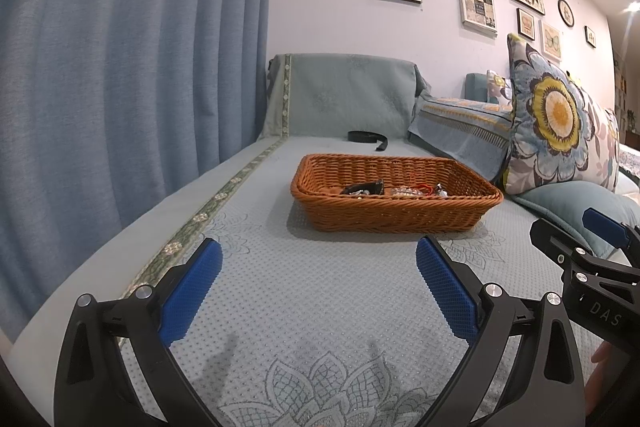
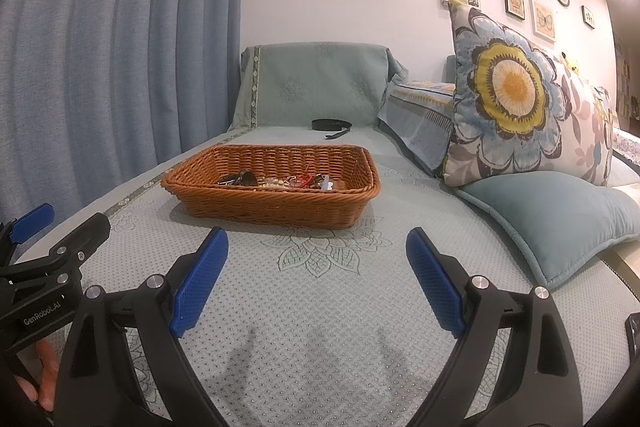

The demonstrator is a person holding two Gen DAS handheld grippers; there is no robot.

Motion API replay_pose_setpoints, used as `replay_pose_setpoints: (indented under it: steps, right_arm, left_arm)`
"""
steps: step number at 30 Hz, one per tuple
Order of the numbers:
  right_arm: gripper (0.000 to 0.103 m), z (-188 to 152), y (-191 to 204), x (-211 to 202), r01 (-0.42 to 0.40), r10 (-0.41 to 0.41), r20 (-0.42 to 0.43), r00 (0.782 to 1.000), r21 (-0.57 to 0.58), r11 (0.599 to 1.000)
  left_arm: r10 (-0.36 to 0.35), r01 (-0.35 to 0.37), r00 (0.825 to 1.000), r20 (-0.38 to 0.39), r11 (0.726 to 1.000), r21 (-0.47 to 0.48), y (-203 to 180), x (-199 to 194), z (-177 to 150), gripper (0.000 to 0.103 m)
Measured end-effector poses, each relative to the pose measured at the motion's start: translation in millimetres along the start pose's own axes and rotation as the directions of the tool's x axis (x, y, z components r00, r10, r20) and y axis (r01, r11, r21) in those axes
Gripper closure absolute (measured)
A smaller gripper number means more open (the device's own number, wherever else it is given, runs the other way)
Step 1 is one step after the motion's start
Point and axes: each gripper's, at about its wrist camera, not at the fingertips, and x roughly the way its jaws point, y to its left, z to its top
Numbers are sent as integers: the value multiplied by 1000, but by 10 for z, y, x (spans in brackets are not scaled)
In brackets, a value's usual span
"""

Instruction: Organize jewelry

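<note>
The jewelry (image 2: 280,181) lies tangled in the wicker basket (image 2: 280,211) on the sofa cover (image 2: 320,307): light, slippery, snag-prone, I judge, so I'd pinch one strand. My left gripper (image 1: 316,291) and right gripper (image 2: 318,281) hover spread, empty.

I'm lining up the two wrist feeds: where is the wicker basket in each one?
Left wrist view: the wicker basket sits right of centre, beyond the open left gripper.
Right wrist view: the wicker basket sits left of centre, beyond the open right gripper.
Shared landmark: the black strap lies behind it.
</note>
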Motion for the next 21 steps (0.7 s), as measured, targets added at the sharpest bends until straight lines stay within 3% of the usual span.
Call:
replay_pose_setpoints:
  steps: [21]
  right_arm:
    - [17,-11,-6,7,-1,1,-3,1000,2,1000]
  left_arm:
    - [5,-5,1000,-2,1000,0,56,20,-27,8]
